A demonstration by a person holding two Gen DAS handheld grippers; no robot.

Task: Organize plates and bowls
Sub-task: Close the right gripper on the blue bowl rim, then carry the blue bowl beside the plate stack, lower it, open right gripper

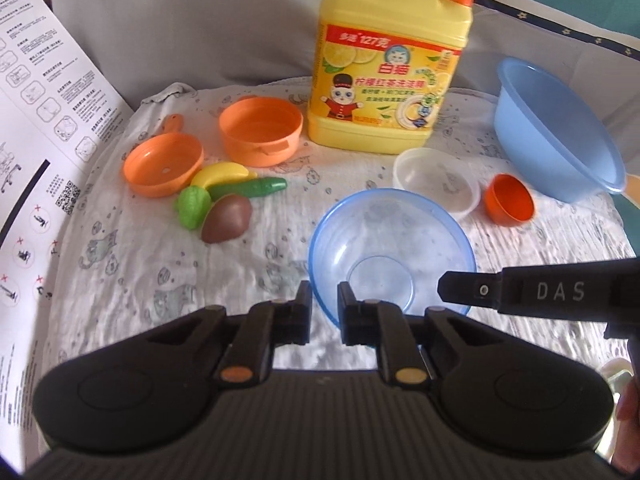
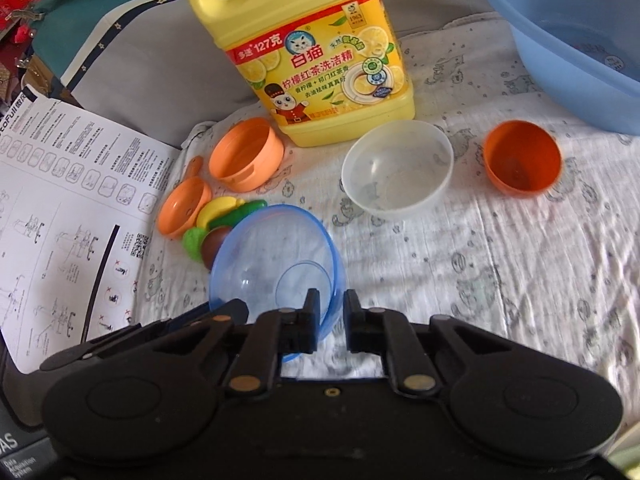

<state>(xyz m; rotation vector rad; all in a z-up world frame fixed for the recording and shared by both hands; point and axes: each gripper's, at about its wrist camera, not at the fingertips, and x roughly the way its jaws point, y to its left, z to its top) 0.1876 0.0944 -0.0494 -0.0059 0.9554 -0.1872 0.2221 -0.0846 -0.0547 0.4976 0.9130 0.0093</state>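
A clear blue bowl [image 1: 390,252] [image 2: 276,264] sits tilted on the patterned cloth. My left gripper [image 1: 324,298] is shut on its near-left rim, one finger inside and one outside. My right gripper [image 2: 331,306] is shut on its right rim; its finger [image 1: 472,292] shows from the right in the left wrist view. A clear white bowl [image 1: 438,182] [image 2: 396,168] and a small orange bowl [image 1: 510,200] [image 2: 522,156] lie beyond. A big blue basin [image 1: 556,128] [image 2: 572,44] stands at the far right.
A yellow detergent jug [image 1: 390,56] [image 2: 304,48] stands at the back. An orange toy pot [image 1: 260,130] [image 2: 246,152], orange toy pan [image 1: 162,164] [image 2: 182,210] and toy fruit [image 1: 224,200] [image 2: 224,216] lie at the left. A printed instruction sheet [image 1: 44,120] [image 2: 60,208] lies at the left edge.
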